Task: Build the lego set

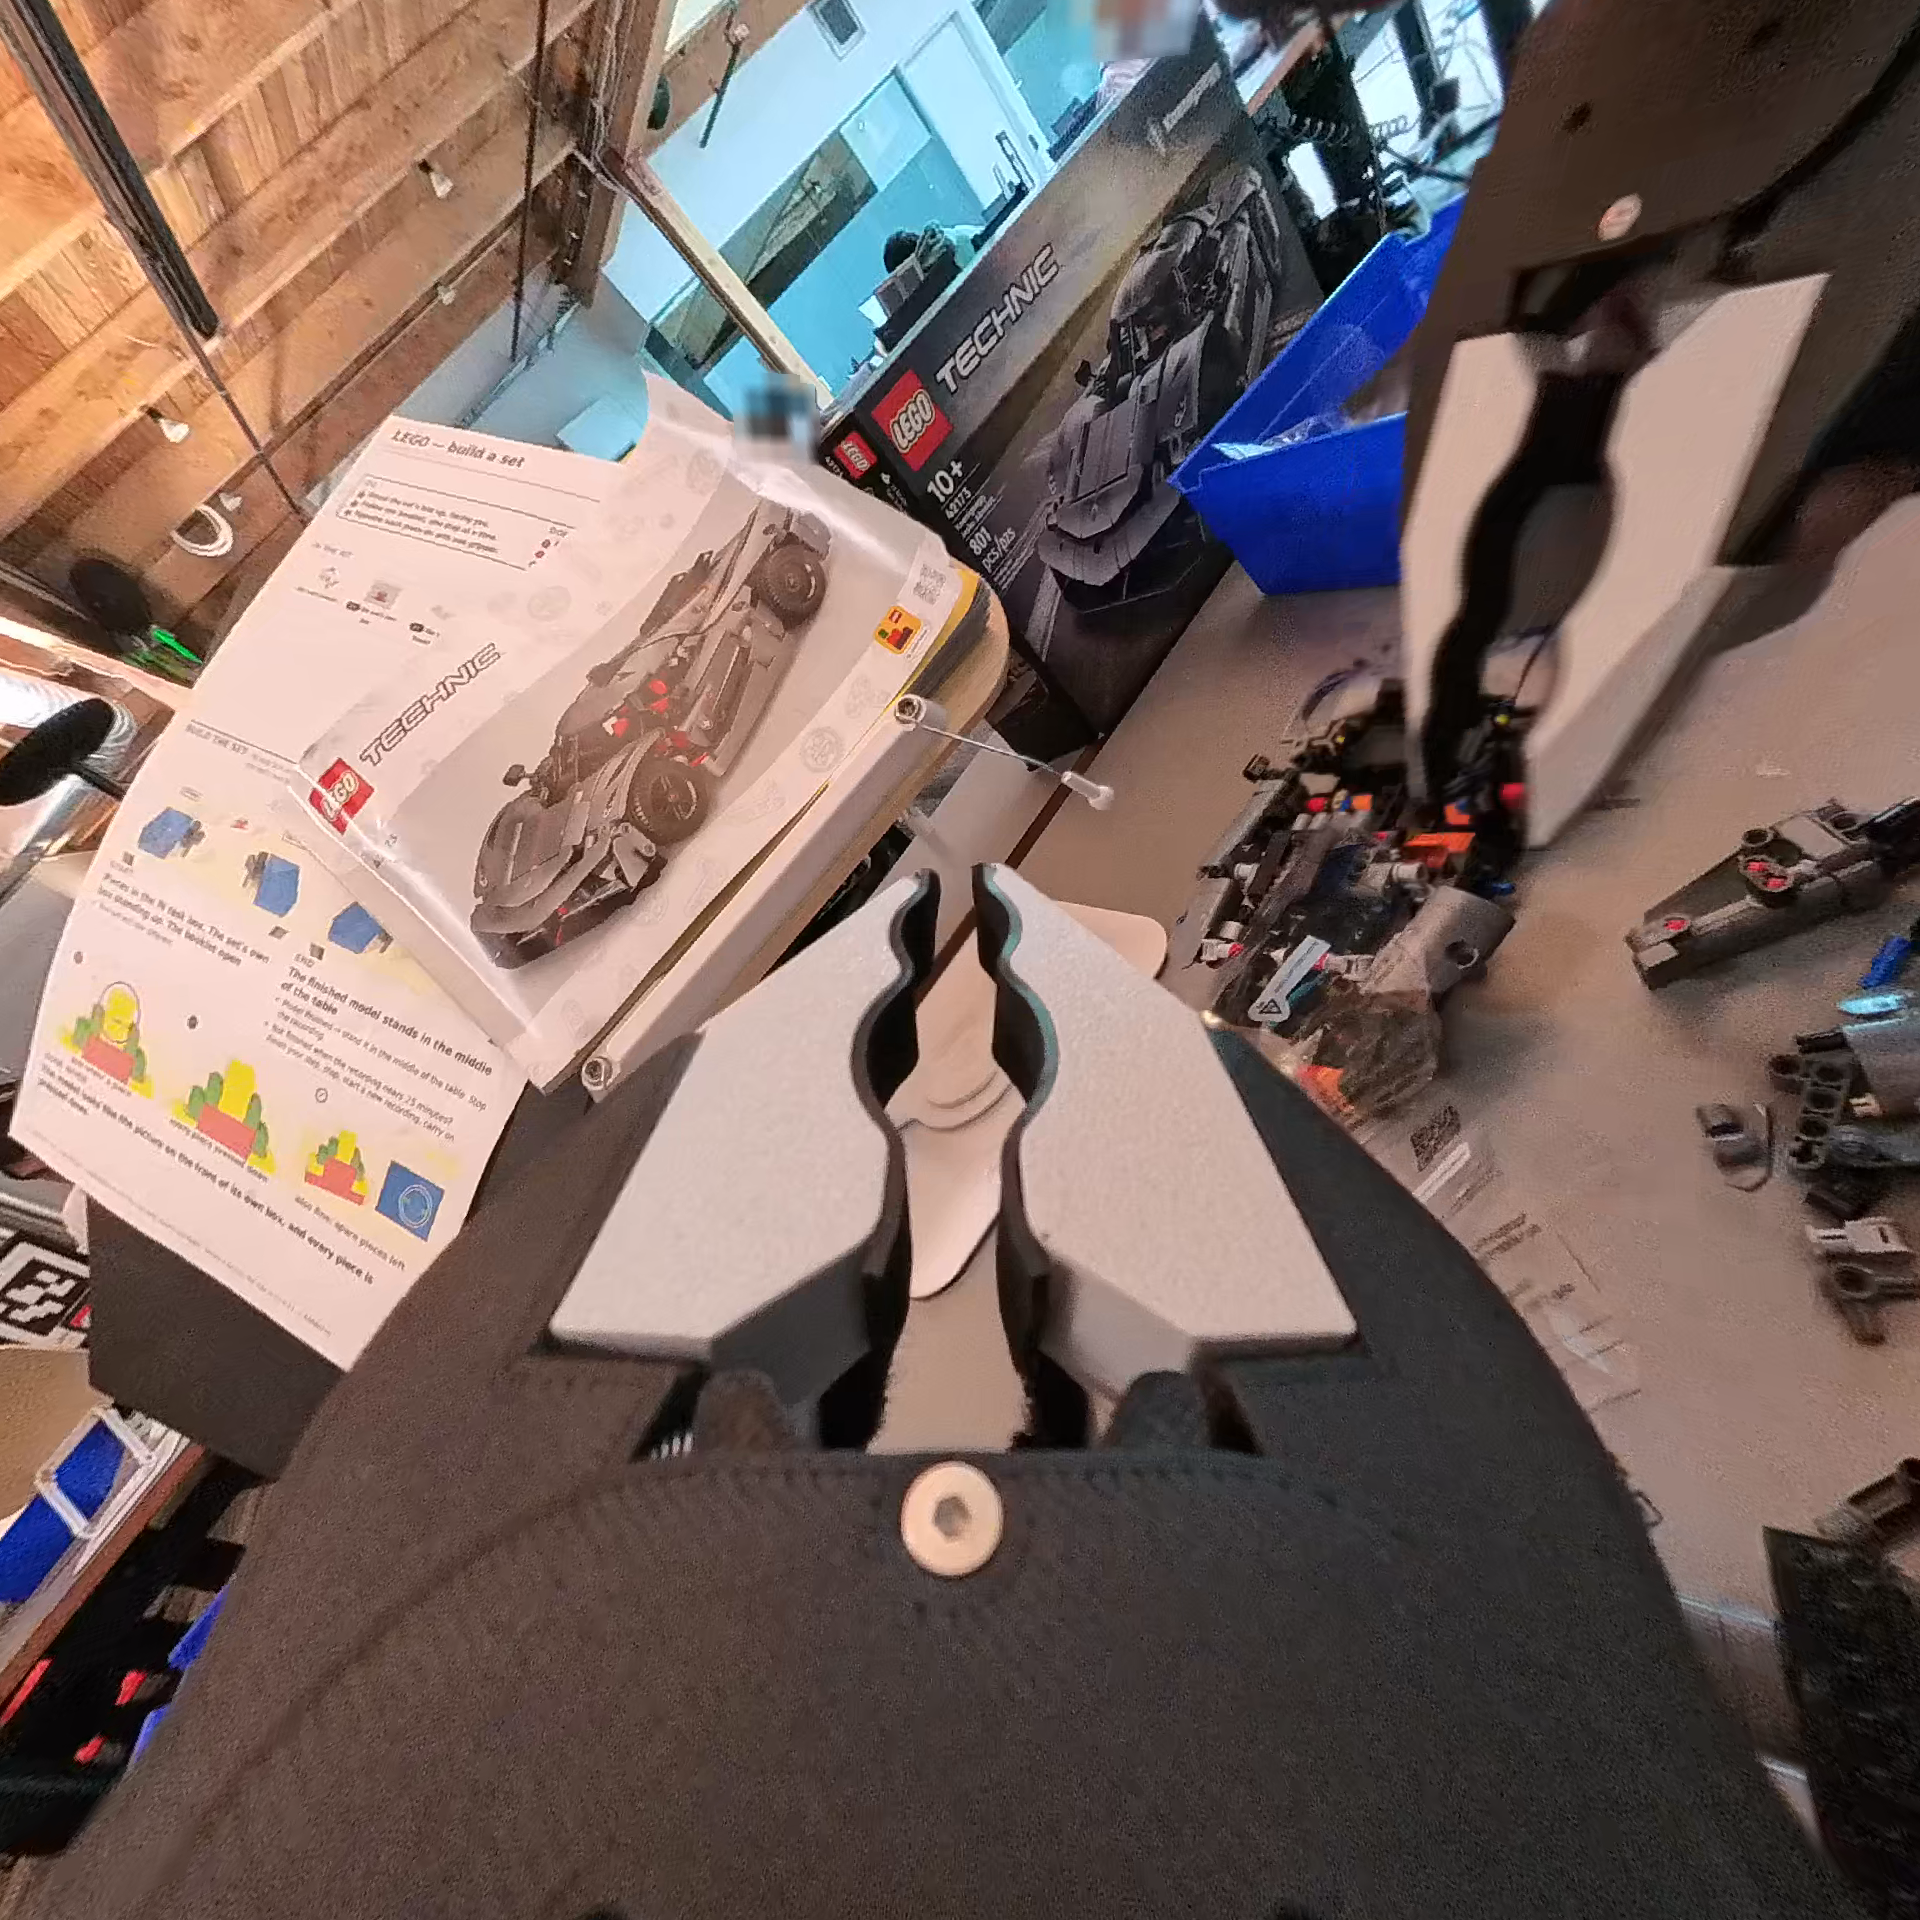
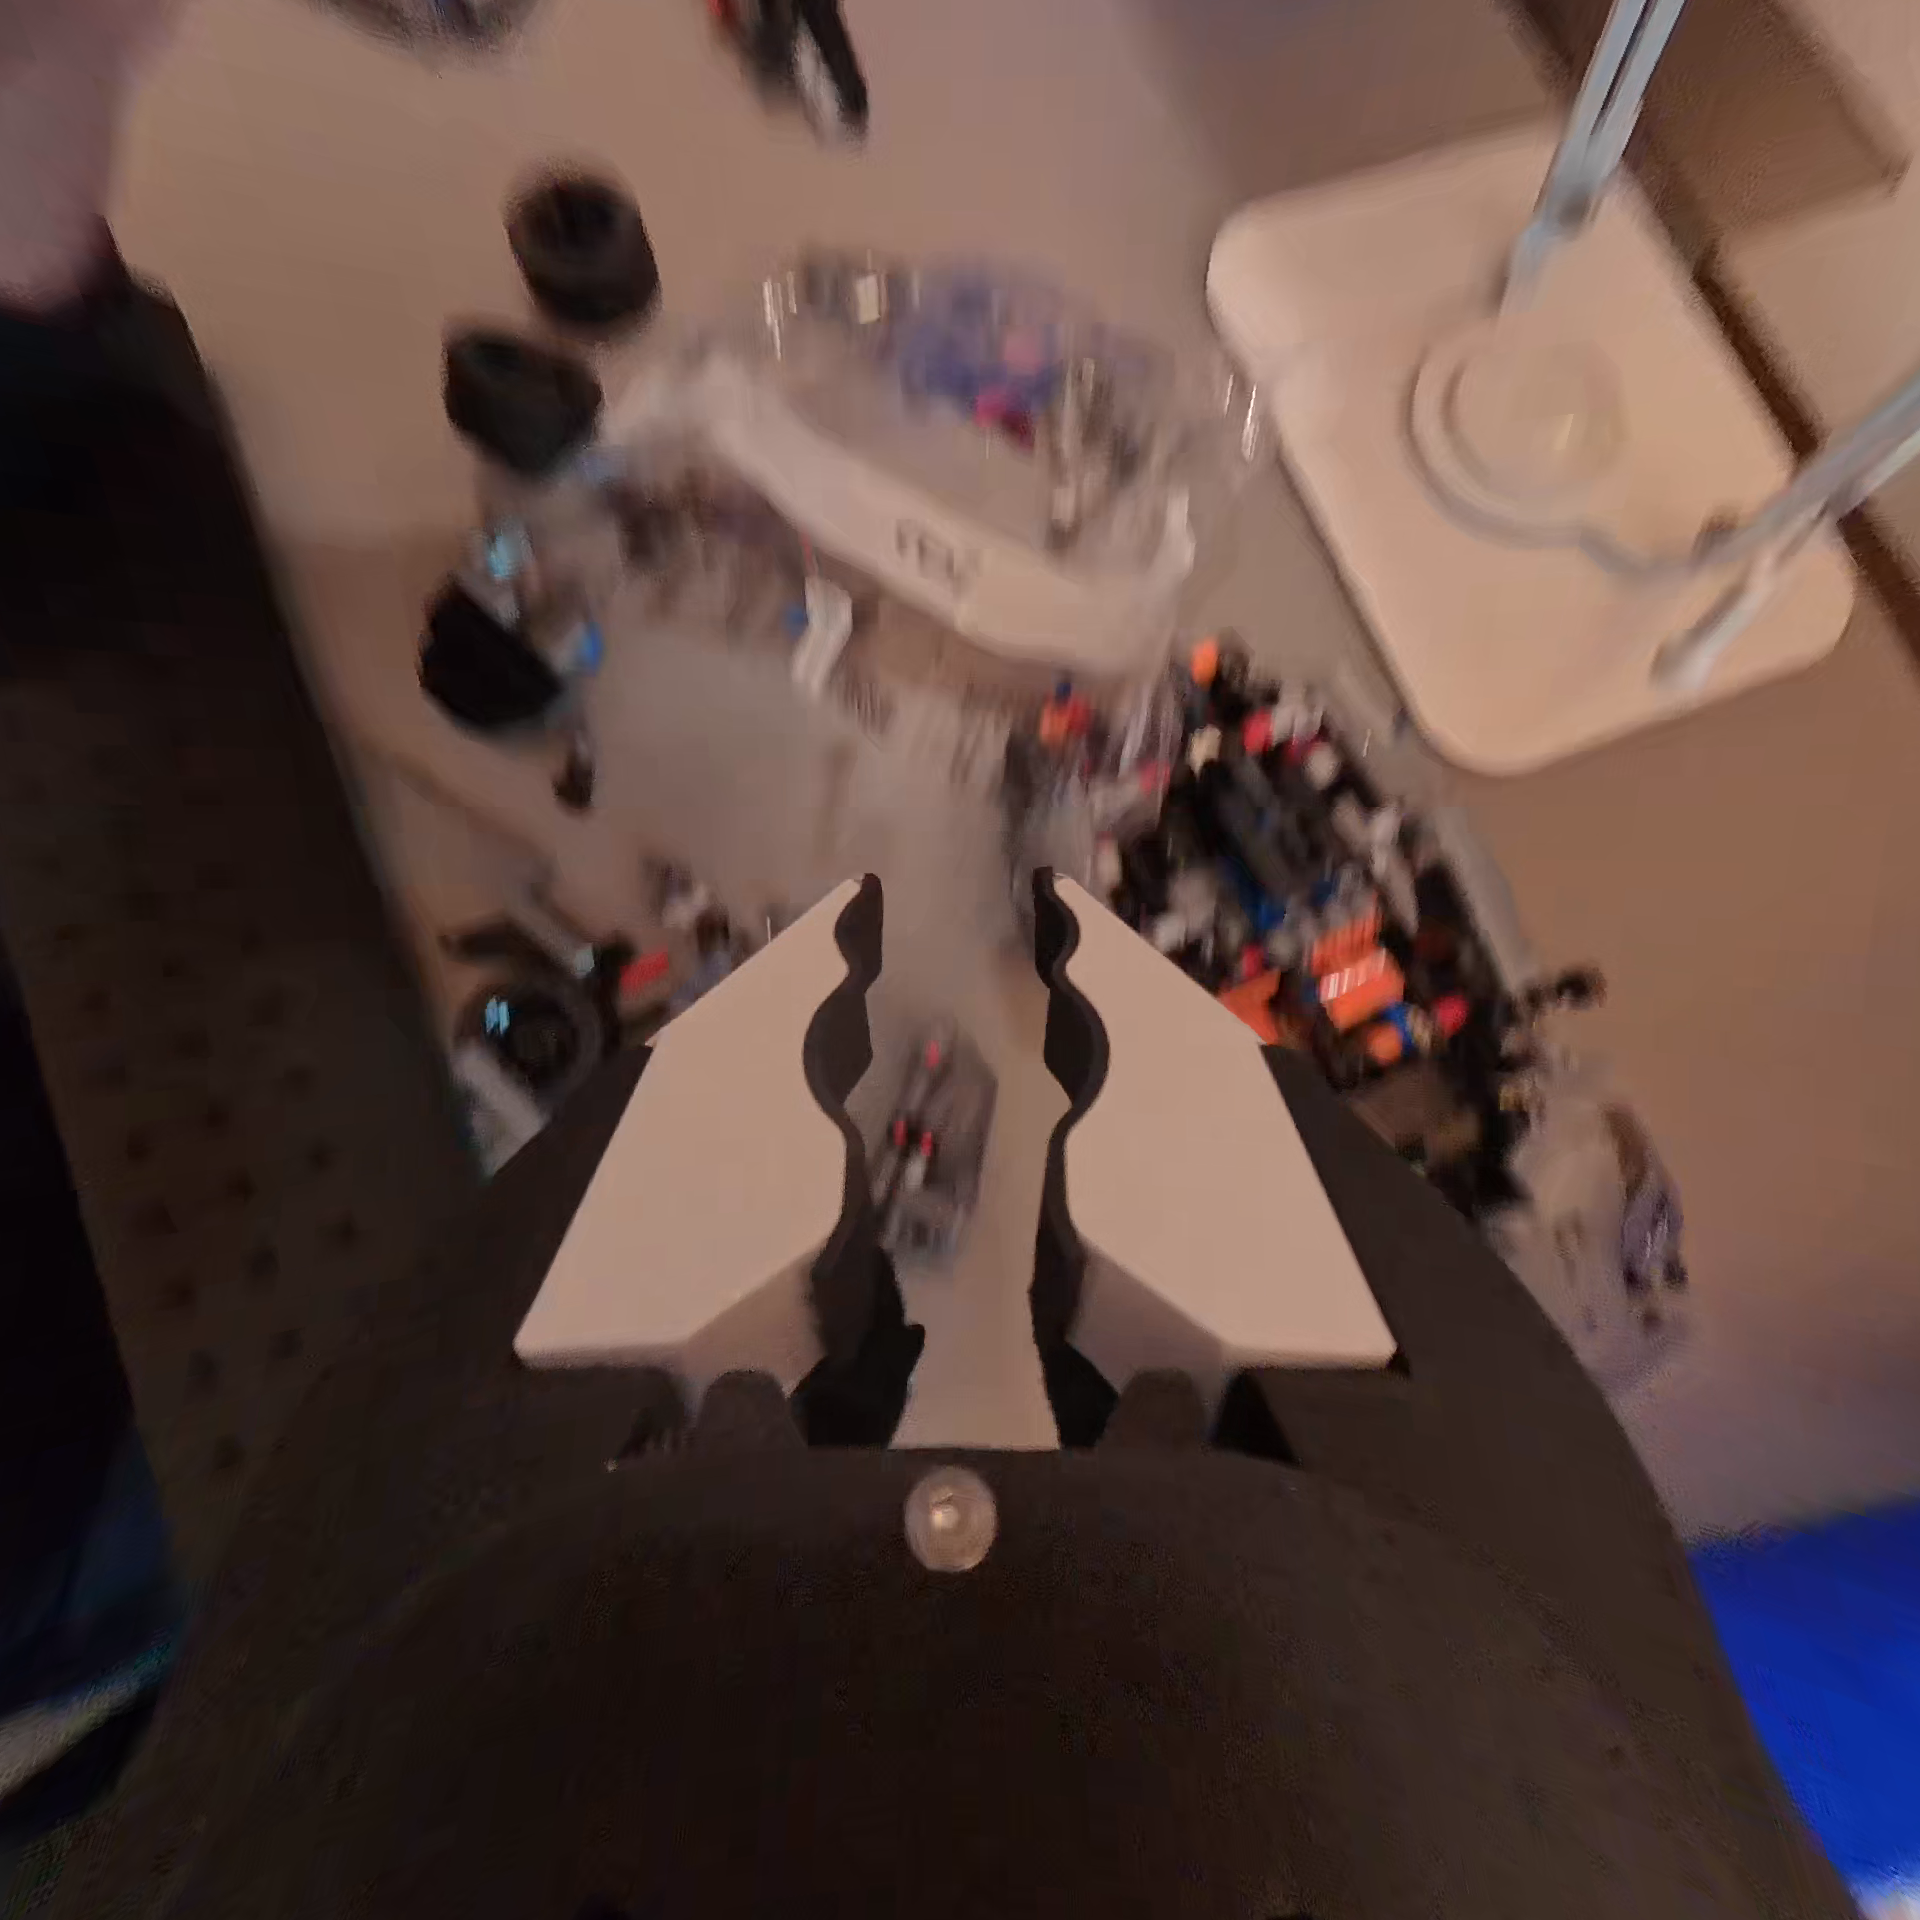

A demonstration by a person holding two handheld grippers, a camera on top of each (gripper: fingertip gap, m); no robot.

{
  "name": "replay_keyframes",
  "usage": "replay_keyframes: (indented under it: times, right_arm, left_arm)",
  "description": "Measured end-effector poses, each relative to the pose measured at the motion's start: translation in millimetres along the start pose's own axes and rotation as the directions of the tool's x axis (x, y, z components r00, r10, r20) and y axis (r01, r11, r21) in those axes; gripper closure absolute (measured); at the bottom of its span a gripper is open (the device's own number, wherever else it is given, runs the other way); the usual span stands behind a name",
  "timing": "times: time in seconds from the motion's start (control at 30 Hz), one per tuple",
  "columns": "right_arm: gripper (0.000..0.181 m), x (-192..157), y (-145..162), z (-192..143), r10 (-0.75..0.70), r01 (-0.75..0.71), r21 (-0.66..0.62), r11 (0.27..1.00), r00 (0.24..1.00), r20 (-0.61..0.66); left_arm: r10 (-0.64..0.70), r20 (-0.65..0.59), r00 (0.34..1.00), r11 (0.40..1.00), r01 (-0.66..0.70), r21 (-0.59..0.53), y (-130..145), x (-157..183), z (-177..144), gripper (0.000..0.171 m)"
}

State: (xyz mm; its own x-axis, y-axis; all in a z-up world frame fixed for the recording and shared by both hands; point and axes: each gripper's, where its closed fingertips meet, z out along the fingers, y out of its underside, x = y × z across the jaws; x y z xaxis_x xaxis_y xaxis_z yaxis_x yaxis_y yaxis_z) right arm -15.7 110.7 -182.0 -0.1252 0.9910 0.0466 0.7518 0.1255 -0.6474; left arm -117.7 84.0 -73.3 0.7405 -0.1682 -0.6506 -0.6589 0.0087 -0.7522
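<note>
The dark, partly built lego car chassis (image 1: 1382,862) is lying on the pale bench (image 1: 1621,1164), right of frame centre. The right gripper (image 2: 956,883) is hovering above it, fingers parted, empty. The left gripper (image 1: 956,878) is waiting, fingers nearly closed, empty. Judged step: piece selection; next move calls for descent and grasp.

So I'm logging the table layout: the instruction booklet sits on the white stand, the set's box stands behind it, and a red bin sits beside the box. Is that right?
Not quite: the bin is blue, not red, as the left wrist view shows. The rest holds: the instruction booklet rests on the white stand, and the set's box stands behind it with the bin beside it.
</note>
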Motion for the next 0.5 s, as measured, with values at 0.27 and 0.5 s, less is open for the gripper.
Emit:
replay_keyframes:
  times: [0.27,0.5]
  right_arm:
    - [0.148,-13,67,20,0.066,-0.060,-0.156,0.986,0.997,0.038]
    - [0.158,-42,42,49,-0.034,0.047,-0.139,0.989,0.995,0.098]
  left_arm:
    - [0.023,-0.036,0.999,1.000,-0.022,0.003,-7,15,6,0.167]
    - [0.017,-0.065,0.998,1.000,-0.018,-0.012,-1,21,14,0.167]
